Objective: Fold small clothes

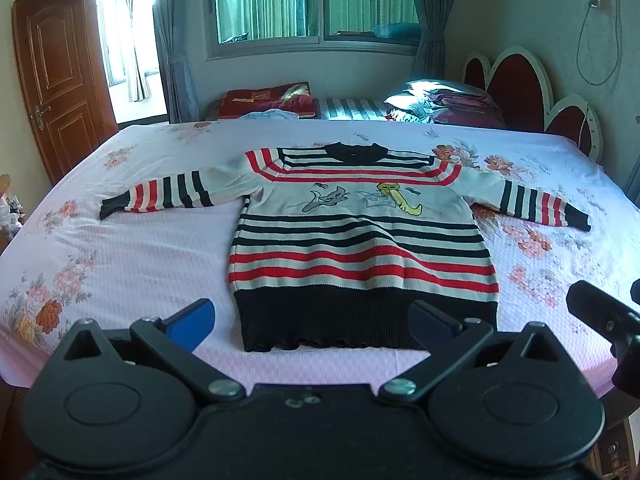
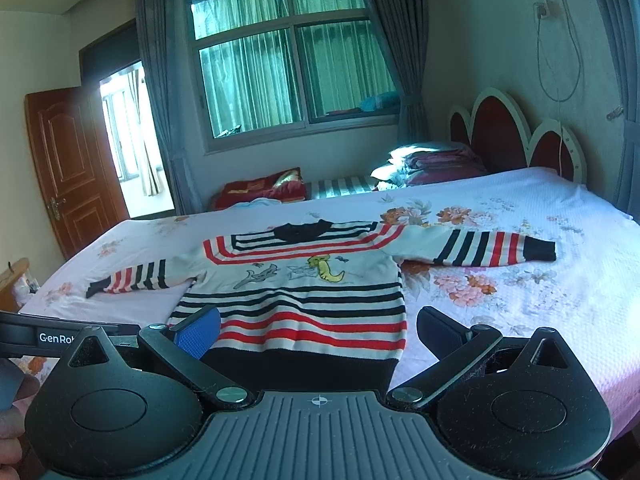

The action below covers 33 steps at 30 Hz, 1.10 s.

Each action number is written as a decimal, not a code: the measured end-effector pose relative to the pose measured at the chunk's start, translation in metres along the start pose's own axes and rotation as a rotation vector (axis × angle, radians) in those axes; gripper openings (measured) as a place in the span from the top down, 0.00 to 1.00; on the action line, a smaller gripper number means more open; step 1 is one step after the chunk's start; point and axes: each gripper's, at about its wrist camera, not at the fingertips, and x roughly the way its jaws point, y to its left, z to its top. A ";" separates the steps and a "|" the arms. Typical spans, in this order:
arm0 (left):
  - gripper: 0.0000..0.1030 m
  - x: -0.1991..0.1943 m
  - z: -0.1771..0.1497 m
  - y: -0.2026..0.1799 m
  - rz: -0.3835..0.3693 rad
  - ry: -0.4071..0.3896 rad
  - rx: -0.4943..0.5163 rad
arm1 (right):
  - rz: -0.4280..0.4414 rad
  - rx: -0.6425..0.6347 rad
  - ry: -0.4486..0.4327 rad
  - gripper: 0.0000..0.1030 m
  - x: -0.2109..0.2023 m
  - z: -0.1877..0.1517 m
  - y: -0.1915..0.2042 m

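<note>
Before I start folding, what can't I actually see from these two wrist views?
- Sweater hem, right wrist view: near edge hidden behind the right claw body.
- Sweater's underside: hidden in both views.
- Bed near edge: covered by the left claw body, left wrist view.
- Embroidered figures: too small to identify.

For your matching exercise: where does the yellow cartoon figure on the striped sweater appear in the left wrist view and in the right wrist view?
Left wrist view: the yellow figure sits right of centre, on the sweater's white chest band.
Right wrist view: the yellow figure sits at mid-frame, slightly above centre.
Shared landmark: the sweater's black collar, directly beyond the figure.
</note>
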 end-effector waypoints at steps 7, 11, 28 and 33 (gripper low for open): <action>0.00 0.000 0.001 0.001 0.000 0.001 -0.005 | -0.008 -0.006 0.002 0.00 0.001 0.001 0.000; 0.00 0.001 0.000 0.000 0.001 0.001 -0.005 | -0.007 -0.001 0.004 0.00 0.001 0.000 -0.002; 0.00 0.001 0.001 0.001 0.012 0.007 -0.017 | -0.005 -0.019 0.007 0.00 0.003 -0.001 0.002; 0.00 0.001 0.000 0.003 0.012 0.007 -0.022 | -0.006 -0.020 0.008 0.00 0.003 -0.001 0.003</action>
